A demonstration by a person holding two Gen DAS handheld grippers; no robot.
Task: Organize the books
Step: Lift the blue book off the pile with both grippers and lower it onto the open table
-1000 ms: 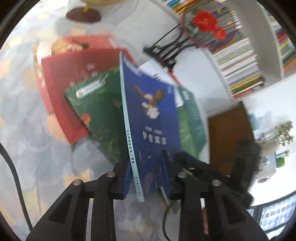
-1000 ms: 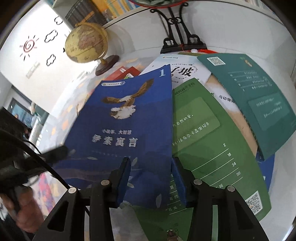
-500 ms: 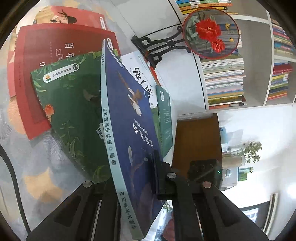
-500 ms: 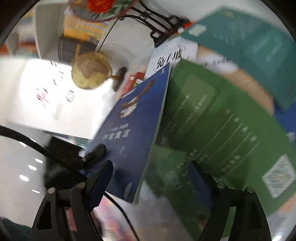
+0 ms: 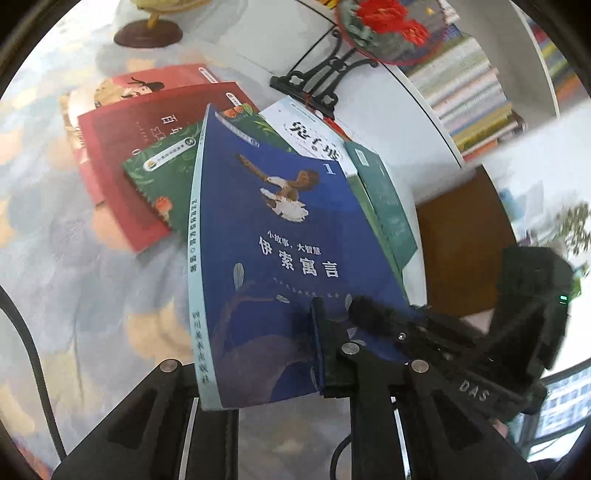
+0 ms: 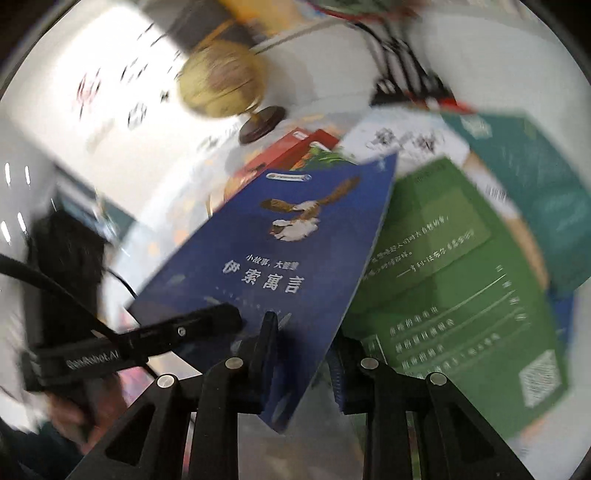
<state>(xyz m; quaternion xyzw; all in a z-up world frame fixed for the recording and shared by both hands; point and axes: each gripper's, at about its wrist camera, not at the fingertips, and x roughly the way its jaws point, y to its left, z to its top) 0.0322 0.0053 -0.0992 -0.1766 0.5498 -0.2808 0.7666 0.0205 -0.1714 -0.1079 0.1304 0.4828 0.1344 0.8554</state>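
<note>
**Inspector:** Report the left tongs.

**Assistant:** Closed on the blue book at its lower edge, near the pale spine. The book is held tilted above the tabletop, cover facing the camera.

**Inspector:** And the right tongs?

**Assistant:** Also on the blue book, at the lower corner of its open edge. One finger lies on the cover; the other sits behind the book. The view is blurred, but the jaws look narrowed onto the book. The left tongs show at the left, gripping the same book.

**Inspector:** What lies under it?

**Assistant:** A spread of overlapping books on the tabletop: a red book, a leafy green book on top of it, a white book and a teal book. In the right wrist view a green back cover with a QR code lies just beside the blue book.

**Inspector:** Surroundings?

**Assistant:** A globe on a dark base, a black ornamental stand holding a round fan with red flowers, and a bookshelf stacked with books.
</note>
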